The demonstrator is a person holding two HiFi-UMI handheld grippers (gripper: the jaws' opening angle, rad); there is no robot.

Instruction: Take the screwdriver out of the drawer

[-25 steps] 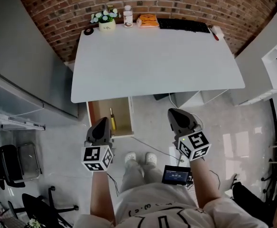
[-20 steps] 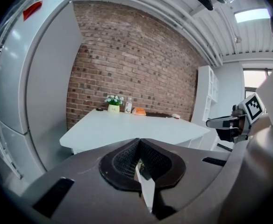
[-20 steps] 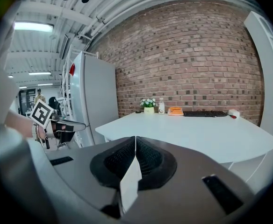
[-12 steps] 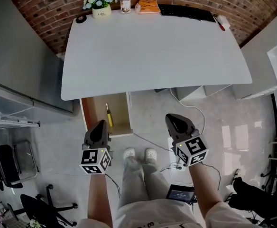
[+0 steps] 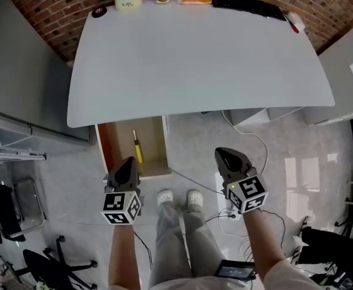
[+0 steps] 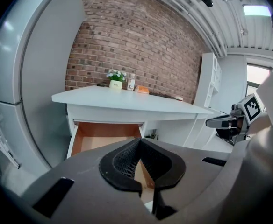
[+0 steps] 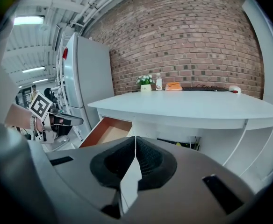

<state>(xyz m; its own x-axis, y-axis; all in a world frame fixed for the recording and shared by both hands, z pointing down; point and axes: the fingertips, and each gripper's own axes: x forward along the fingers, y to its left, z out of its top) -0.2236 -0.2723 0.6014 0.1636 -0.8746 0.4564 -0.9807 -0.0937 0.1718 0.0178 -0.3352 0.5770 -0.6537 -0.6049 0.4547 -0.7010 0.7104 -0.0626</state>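
Your left gripper (image 5: pixel 129 164) and right gripper (image 5: pixel 223 154) hang low, both with jaws closed on nothing, seemingly poised before any reach. Just beyond the left one, the open drawer (image 5: pixel 154 139) exposes the yellow-handled screwdriver (image 5: pixel 138 150) lying inside, clear of the counter (image 5: pixel 194 59) edge.

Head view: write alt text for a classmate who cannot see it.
A screwdriver lies in an open drawer under a white table. The left gripper and right gripper, both shut and empty, hover short of the drawer.
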